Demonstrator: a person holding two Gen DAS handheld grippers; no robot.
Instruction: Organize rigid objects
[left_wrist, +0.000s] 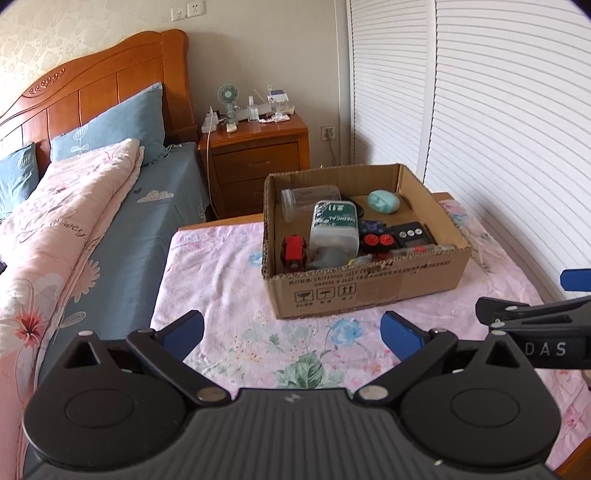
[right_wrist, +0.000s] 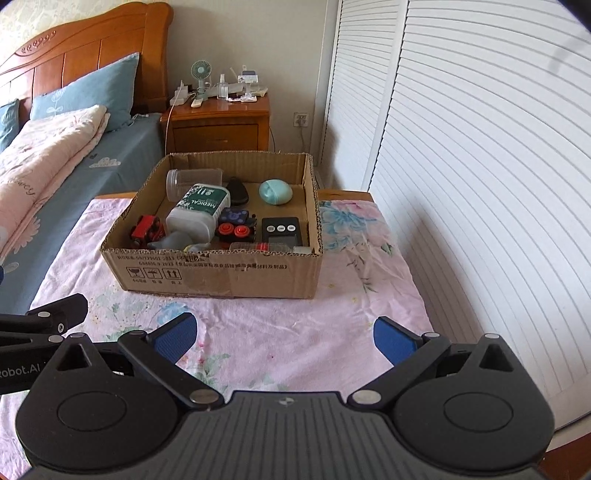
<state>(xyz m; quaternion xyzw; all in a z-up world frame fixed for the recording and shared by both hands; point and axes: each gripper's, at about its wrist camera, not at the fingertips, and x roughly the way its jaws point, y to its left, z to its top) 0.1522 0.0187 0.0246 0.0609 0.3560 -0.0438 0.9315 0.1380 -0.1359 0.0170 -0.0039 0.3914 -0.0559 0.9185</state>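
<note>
The left gripper (left_wrist: 291, 334) hangs with its blue pads spread wide and nothing between them, above a floral cloth (left_wrist: 236, 280). The right gripper (right_wrist: 284, 338) is likewise splayed and empty over the same cloth; it also juts in at the right edge of the left view, and the left one pokes in at the left edge of the right view, so the two sit side by side.

Just ahead of both stands an open cardboard box (right_wrist: 221, 271) on the cloth, its printed front wall facing the cameras. Inside, a white bottle (right_wrist: 197, 214) with a green "MEDICAL" label lies on its side near the middle. Left of it, near the front wall, is a red toy car (right_wrist: 147, 229). Behind the bottle a clear jar (right_wrist: 192, 181) lies on its side against the back-left corner. A teal oval case (right_wrist: 275, 192) rests toward the back right, with a small black item (right_wrist: 236, 190) between it and the jar. A black block with two red buttons (right_wrist: 234, 229) sits right of the bottle, and a black timer (right_wrist: 282, 230) lies beside that. A grey lump (right_wrist: 173, 240) and some clear pieces along the front wall are too hidden to identify.

Beyond the box is a wooden nightstand (left_wrist: 258, 155) carrying a small fan (left_wrist: 228, 98). A bed (left_wrist: 74, 206) lies to the left, and white louvred doors (right_wrist: 461, 166) run along the right.
</note>
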